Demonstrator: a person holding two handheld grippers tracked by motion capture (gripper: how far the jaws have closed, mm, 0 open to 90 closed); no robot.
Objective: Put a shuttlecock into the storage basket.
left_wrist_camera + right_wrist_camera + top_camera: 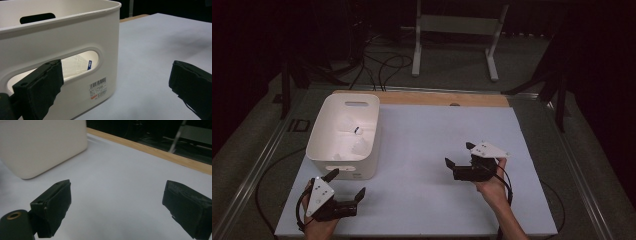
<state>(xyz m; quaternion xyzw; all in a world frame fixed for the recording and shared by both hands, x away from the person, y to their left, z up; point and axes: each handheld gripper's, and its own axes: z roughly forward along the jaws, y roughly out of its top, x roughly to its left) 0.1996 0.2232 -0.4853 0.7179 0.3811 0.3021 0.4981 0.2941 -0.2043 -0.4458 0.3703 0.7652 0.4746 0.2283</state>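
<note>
- A white plastic storage bin [343, 150] stands at about ten o'clock on the pale grey table mat [427, 150], with an oval handle slot cut in its near wall and another in its far wall.
- Inside the bin lie several white, translucent items [353, 134], one with a small dark mark; what they are cannot be told.
- The left gripper [346, 185] sits at about seven o'clock on the mat, just beside the bin's near wall, held in the person's left hand [314, 222]; its jaws stand wide apart with nothing between them.
- In the left gripper view the bin's [75, 42] wall rises right ahead, and the left-hand jaw lies in front of the handle slot.
- The right gripper [458, 155] hovers at about four o'clock, well apart from the bin, held in the right hand [493, 187]; its jaws are also spread and empty, pointing toward the bin.
- A wooden strip [437, 98] runs along the mat's far edge at twelve o'clock; beyond it a white metal stand [457, 30] and black cables [382, 65] lie on the dark floor.
- A white sticker [98, 88] with a barcode and small print, too fine to read, sits low on the bin's near wall; through the slot shows a blue tag [89, 64] with illegible white lettering.
</note>
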